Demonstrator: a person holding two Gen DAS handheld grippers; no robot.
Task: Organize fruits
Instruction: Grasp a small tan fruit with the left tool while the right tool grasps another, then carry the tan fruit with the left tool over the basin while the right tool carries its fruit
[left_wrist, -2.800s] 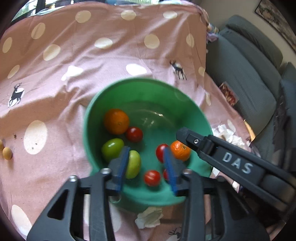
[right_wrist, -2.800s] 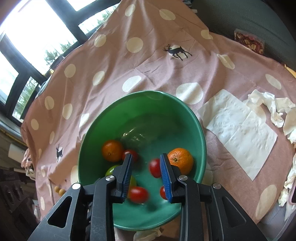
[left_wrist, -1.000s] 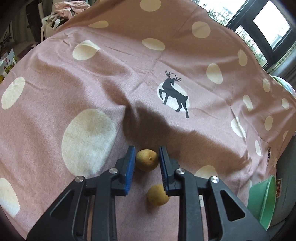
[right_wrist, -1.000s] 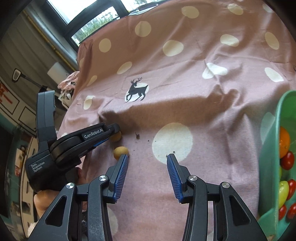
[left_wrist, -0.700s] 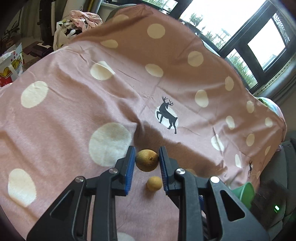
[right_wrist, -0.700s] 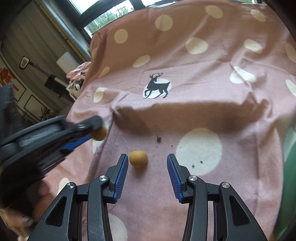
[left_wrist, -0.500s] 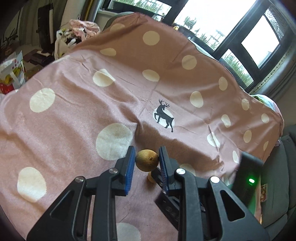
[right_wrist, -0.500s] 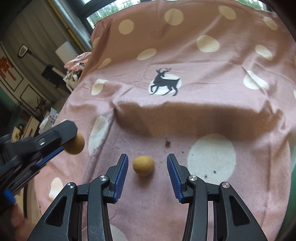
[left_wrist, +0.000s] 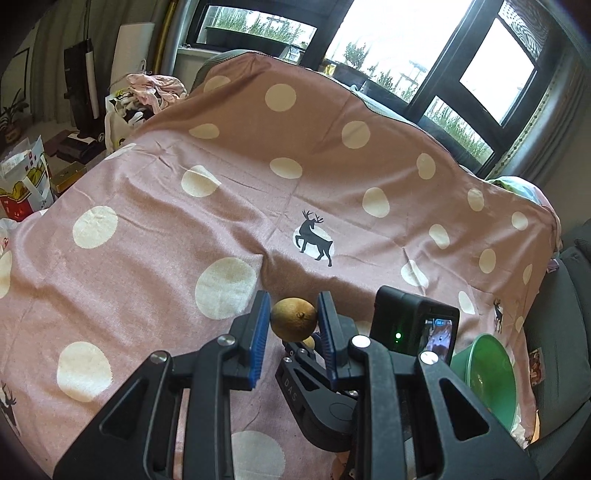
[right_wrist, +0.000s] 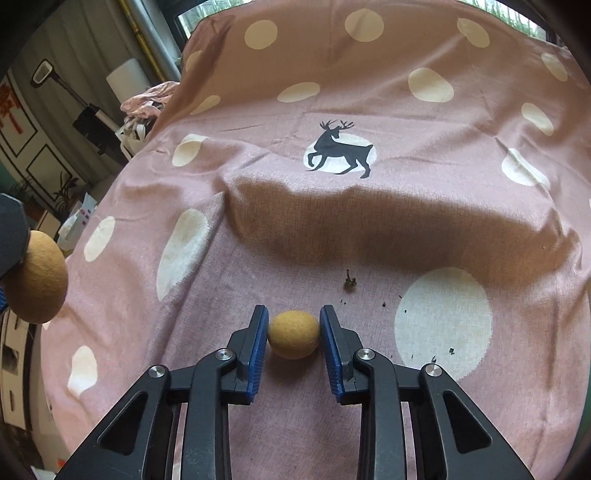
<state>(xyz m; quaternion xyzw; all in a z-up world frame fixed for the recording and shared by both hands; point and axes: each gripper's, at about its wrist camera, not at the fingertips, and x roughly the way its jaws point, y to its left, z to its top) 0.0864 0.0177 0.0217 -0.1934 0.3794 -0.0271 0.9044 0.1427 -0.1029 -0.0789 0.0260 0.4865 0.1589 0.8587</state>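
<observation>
A small brown round fruit (left_wrist: 294, 319) is gripped between the blue fingers (left_wrist: 258, 328) of the left gripper (left_wrist: 294, 320) and held above a pink spotted cloth (left_wrist: 184, 229) covering the surface. A second yellow-brown fruit (right_wrist: 293, 334) rests on the cloth in the right wrist view, clamped between the closed fingers (right_wrist: 332, 343) of the right gripper (right_wrist: 293, 336). A green bowl (left_wrist: 484, 373) is seen at four o'clock in the left wrist view, well apart from both fruits.
</observation>
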